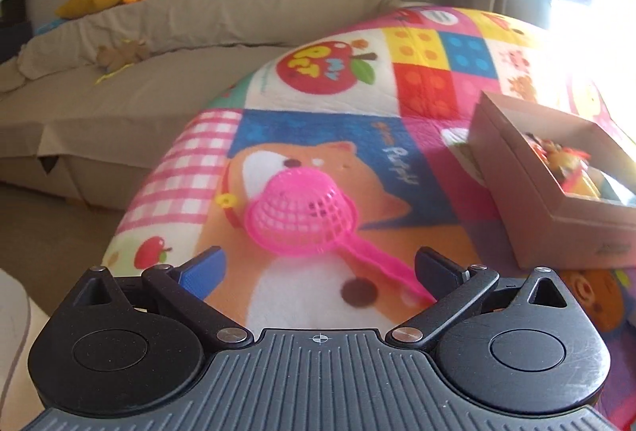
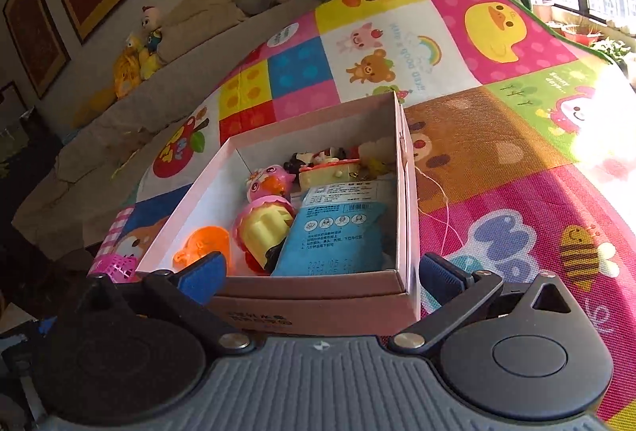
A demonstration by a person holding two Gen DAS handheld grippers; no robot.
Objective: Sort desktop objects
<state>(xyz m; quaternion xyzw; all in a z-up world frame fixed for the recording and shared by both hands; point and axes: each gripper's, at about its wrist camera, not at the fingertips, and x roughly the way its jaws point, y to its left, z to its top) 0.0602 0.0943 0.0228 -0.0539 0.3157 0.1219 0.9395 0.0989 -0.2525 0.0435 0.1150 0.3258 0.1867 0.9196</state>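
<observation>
Right wrist alone shows the box's (image 2: 401, 192) toys, including blue packet (image 2: 330, 236).

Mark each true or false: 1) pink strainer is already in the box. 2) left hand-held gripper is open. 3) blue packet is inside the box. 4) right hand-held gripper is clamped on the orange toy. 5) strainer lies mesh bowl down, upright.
1) False. The pink strainer lies on the play mat, outside the box.
2) True. The left hand-held gripper is open, with the strainer's handle between its fingers.
3) True. The blue packet lies inside the box.
4) False. The right hand-held gripper is open and holds nothing; the orange toy sits in the box.
5) False. It lies tipped on its side.
</observation>
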